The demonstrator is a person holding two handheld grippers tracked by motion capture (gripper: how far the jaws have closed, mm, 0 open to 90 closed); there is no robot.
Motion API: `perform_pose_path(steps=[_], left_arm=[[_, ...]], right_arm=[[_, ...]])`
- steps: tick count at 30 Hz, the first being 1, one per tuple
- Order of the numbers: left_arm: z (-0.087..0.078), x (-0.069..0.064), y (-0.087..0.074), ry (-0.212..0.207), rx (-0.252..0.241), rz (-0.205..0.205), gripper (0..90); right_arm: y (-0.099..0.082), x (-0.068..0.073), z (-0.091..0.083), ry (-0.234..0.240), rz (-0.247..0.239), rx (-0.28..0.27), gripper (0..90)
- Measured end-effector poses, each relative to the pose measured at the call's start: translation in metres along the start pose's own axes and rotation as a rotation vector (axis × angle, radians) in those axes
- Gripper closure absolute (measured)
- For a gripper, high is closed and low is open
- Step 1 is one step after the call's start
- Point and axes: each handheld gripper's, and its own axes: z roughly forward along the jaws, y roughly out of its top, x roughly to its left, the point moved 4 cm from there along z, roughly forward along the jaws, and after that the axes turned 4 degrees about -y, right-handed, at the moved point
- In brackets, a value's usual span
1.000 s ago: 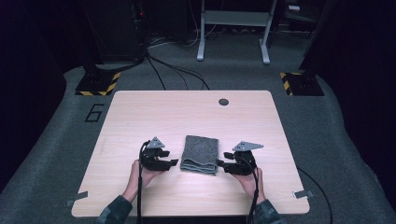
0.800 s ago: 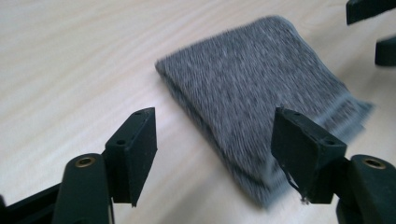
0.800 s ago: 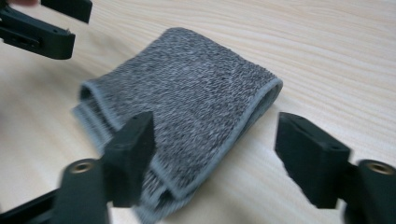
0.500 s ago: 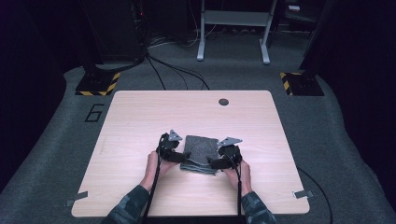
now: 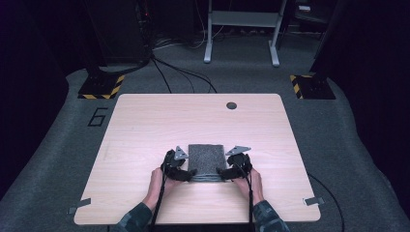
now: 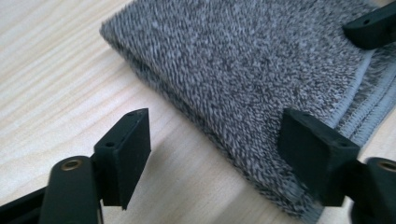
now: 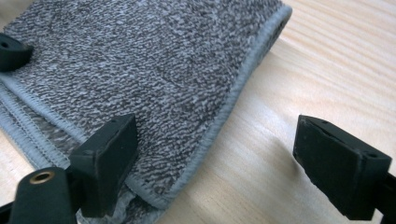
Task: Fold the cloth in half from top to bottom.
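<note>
We see a folded grey towel [image 5: 207,162] lying flat on the light wooden desk [image 5: 145,125], in the near half and about midway between the desk's left and right edges. Its stitched hems are stacked along the edge nearest the person, and the far edge looks like a smooth fold.

Our left gripper [image 5: 189,174] sits at the towel's near left corner, and our right gripper [image 5: 221,173] at the near right corner; the two face each other across that near edge. The person's left hand [image 5: 157,186] and right hand [image 5: 254,183] rest low over the desk behind them, with a cable trailing back from each.

In the left gripper view, the left gripper [image 6: 215,154] has its jaws standing wide, and they have just been opening. One jaw is above bare wood beside the towel [image 6: 243,70], the other over the towel's hemmed corner; neither pad presses on the cloth. The tip of the other gripper shows at the far corner.

In the right gripper view, the right gripper [image 7: 215,154] is likewise wide, having just been opening. One jaw is over the towel [image 7: 154,60] near its stitched border, the other above bare desk [image 7: 336,56], well clear of the cloth. The towel's side edge runs between the two jaws, and nothing is clamped.
</note>
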Motion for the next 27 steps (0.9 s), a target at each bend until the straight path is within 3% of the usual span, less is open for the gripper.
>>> perform_pose_path(steps=[3, 5, 10, 12, 14, 17, 22, 27], left_arm=[[-0.011, 0.010, 0.010, 0.014, -0.058, -0.022, 22.5], [-0.015, 0.020, 0.020, 0.039, -0.079, -0.031, 22.0], [-0.007, 0.047, 0.042, 0.096, -0.079, -0.081, 21.1], [0.001, 0.054, 0.045, 0.101, -0.065, -0.109, 20.9], [0.009, 0.059, 0.044, 0.120, -0.039, -0.109, 20.9], [0.019, 0.061, 0.039, 0.122, -0.014, -0.124, 20.6], [0.026, 0.062, 0.032, 0.137, 0.028, -0.102, 20.5], [0.029, 0.064, 0.029, 0.131, 0.033, -0.107, 20.1]], right_arm=[[0.007, -0.004, -0.005, 0.025, 0.009, -0.019, 12.3], [0.016, -0.009, -0.011, 0.014, 0.011, -0.043, 12.6], [0.048, -0.023, -0.010, -0.062, 0.029, -0.083, 12.9], [0.058, -0.030, -0.004, -0.081, 0.050, -0.094, 12.4], [0.065, -0.036, 0.004, -0.091, 0.074, -0.091, 12.5], [0.064, -0.041, 0.021, -0.112, 0.079, -0.035, 12.5], [0.051, -0.042, 0.037, -0.118, 0.075, 0.028, 12.5], [0.049, -0.042, 0.041, -0.123, 0.065, 0.035, 11.8]])
